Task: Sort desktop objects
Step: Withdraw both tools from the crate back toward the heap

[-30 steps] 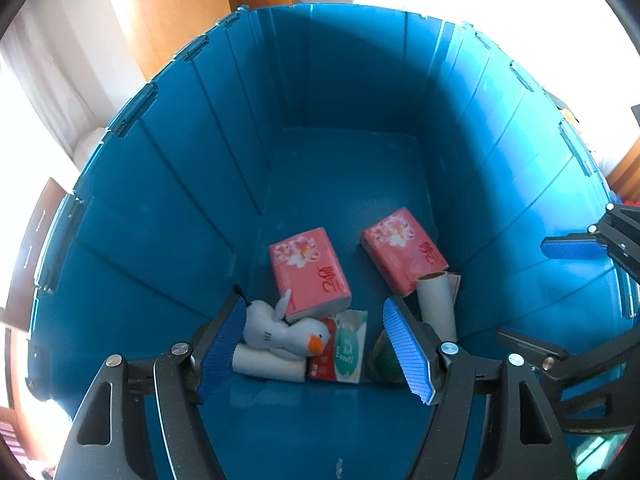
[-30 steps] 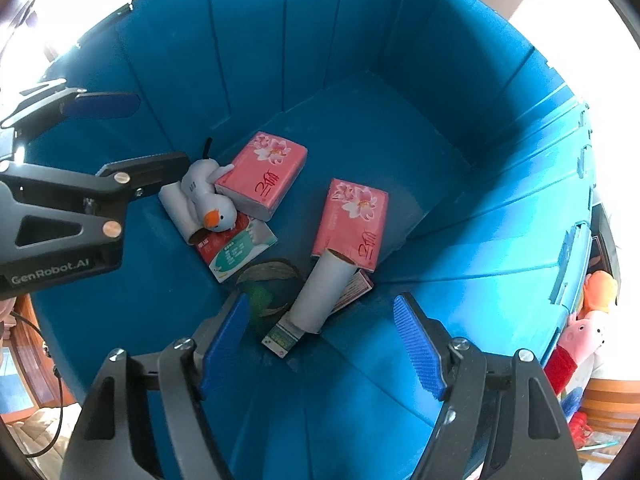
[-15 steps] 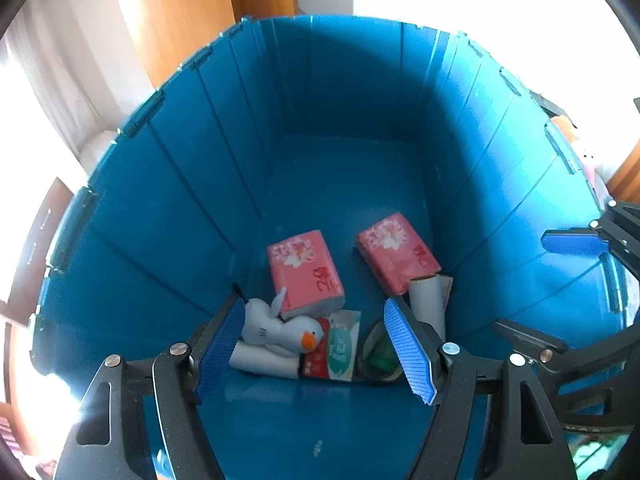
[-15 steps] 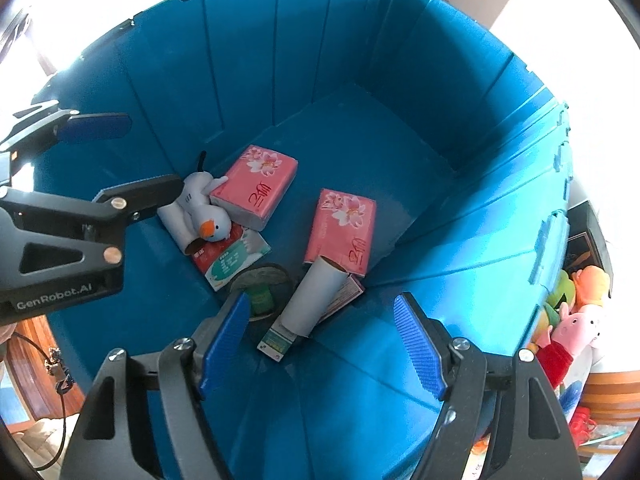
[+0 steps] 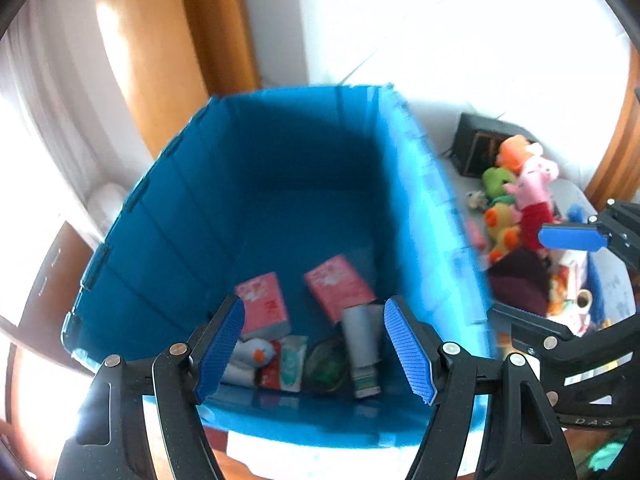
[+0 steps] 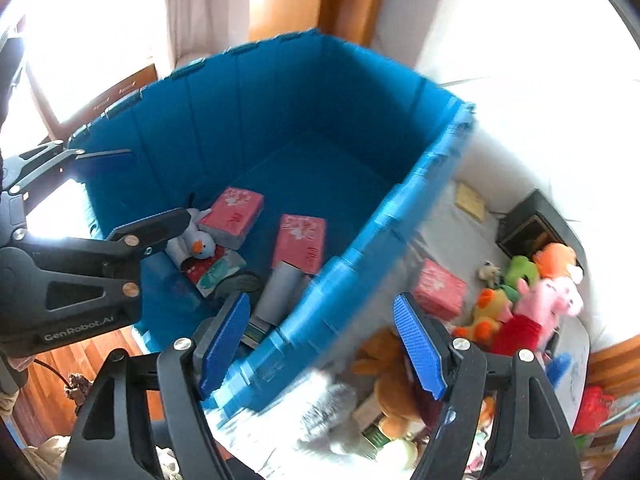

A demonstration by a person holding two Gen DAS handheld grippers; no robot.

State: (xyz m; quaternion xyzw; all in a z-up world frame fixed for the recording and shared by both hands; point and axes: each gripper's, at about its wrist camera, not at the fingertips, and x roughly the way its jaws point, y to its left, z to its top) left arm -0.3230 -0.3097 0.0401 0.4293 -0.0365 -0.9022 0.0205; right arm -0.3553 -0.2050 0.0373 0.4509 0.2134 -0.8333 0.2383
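A deep blue bin (image 5: 168, 216) (image 6: 360, 248) holds two pink tissue packs (image 5: 264, 308) (image 5: 338, 286), a white duck toy (image 6: 196, 242), a cardboard tube (image 5: 360, 336), a green-white wipes pack (image 5: 292, 362) and a dark round thing (image 5: 324, 364). My left gripper (image 5: 314, 346) is open and empty above the bin's near edge. My right gripper (image 6: 322, 348) is open and empty over the bin's right rim. Beside the bin lie a pink tissue pack (image 6: 440, 288), a brown plush (image 6: 384, 376) and a pile of plush toys (image 6: 532, 300).
A dark box (image 6: 528, 228) and a small yellow pad (image 6: 470, 196) lie on the white surface right of the bin. A wooden door frame (image 5: 160, 60) and a curtain stand behind the bin. The right gripper shows in the left wrist view (image 5: 568, 240).
Both grippers have risen up and back out of the bin. The right one has swung right, bringing the toys outside into view. Both stay open and empty.
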